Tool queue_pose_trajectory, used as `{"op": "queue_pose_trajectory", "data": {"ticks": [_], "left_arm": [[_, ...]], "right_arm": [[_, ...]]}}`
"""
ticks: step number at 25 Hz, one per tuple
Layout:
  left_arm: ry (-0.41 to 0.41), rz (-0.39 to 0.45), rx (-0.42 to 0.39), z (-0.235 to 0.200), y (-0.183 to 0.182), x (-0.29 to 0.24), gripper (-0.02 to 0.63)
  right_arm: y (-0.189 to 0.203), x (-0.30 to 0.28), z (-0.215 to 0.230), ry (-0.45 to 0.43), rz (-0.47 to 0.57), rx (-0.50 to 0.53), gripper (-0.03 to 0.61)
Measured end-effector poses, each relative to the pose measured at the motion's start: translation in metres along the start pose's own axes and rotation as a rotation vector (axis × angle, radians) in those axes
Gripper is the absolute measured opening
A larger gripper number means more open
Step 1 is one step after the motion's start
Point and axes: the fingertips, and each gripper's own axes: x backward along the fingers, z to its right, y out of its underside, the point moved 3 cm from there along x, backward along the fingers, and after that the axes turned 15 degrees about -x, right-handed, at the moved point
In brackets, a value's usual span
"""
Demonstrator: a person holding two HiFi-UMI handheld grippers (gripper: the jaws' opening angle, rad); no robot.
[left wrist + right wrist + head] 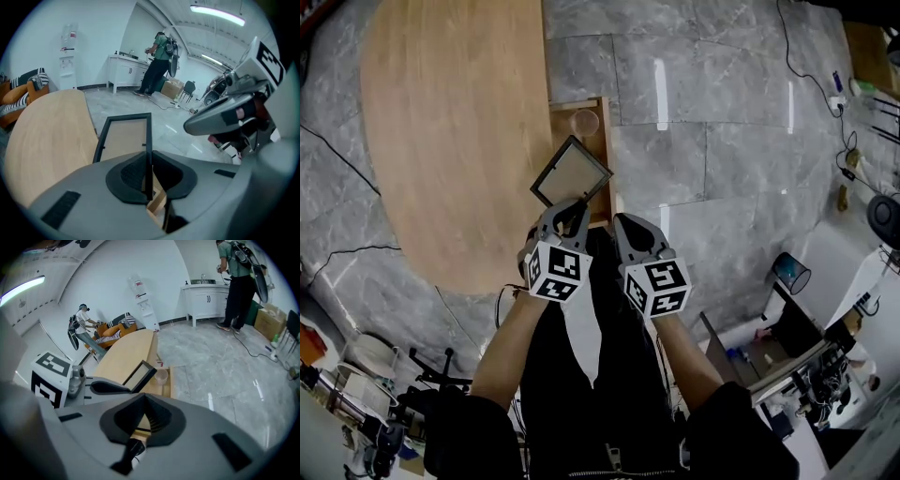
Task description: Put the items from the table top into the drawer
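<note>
The left hand-held gripper (565, 208) pinches a black picture frame (571, 172) by its edge, up over the open drawer (606, 141) by the wood surface (450, 122), w/ a cup (584, 122) inside, & the right hand-held gripper (623, 223) is closed, empty.

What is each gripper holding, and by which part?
Left gripper grips the black picture frame by one side rail, near its lower corner. Right gripper holds nothing.

Oval wooden table (450, 131) stands on grey marble floor (722, 159). Its drawer (607, 141) is pulled open, w/ a clear cup (584, 122) inside.
</note>
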Motion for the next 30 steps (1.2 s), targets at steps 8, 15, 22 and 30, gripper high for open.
{"op": "queue_pose_trajectory", "data": {"ticks": [8, 15, 22, 30], "left_arm": [[0.032, 0.038, 0.085, 0.048, -0.007, -0.027, 0.051], [-0.028, 0.048, 0.25, 0.049, -0.006, -0.055, 0.051], [-0.099, -0.024, 0.326, 0.046, 0.028, -0.086, 0.051], [-0.067, -0.076, 0.467, 0.04, 0.059, -0.114, 0.052]], "right_arm": [[0.004, 0.02, 0.044, 0.023, 0.006, -0.037, 0.009], [0.004, 0.03, 0.069, 0.037, 0.011, -0.065, 0.009], [0.004, 0.029, 0.07, 0.024, 0.006, -0.073, 0.009], [0.007, 0.034, 0.068, 0.015, -0.017, -0.047, 0.009]]}}
